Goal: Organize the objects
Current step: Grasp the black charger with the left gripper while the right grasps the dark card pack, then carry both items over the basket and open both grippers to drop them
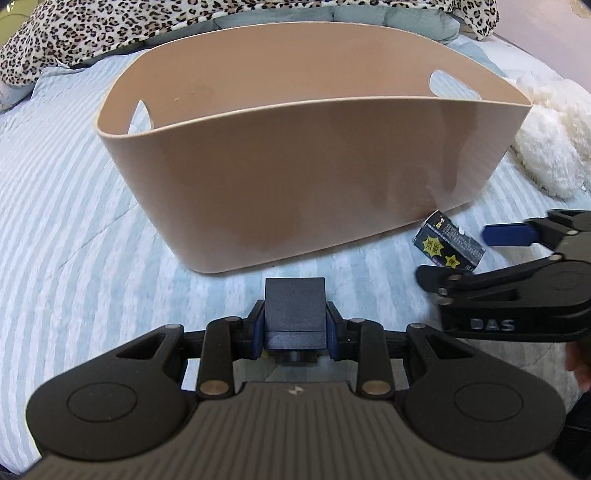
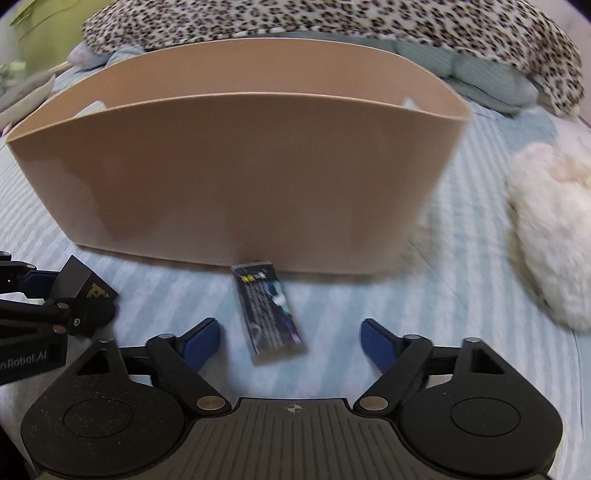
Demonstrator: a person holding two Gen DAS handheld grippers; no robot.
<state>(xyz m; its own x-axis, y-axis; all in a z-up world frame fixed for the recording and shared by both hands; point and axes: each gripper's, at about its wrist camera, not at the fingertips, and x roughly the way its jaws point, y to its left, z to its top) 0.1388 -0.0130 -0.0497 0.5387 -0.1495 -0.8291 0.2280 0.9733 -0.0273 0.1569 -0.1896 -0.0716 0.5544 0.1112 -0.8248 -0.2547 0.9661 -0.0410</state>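
A large beige plastic basket (image 1: 314, 173) with cut-out handles stands on the striped bed; it also fills the right wrist view (image 2: 236, 177). My left gripper (image 1: 294, 325) is shut on a dark grey box (image 1: 294, 314), held low in front of the basket; the box shows in the right wrist view (image 2: 83, 286). My right gripper (image 2: 291, 341) is open, its blue pads either side of a small dark printed box (image 2: 271, 317) lying on the bed against the basket's base. That box shows in the left wrist view (image 1: 448, 243), with the right gripper (image 1: 465, 254) beside it.
A leopard-print blanket (image 2: 332, 22) and a grey-green pillow (image 2: 480, 81) lie behind the basket. A white fluffy plush (image 2: 550, 236) lies to the right of the basket. The bed cover (image 1: 74, 206) is pale blue and white striped.
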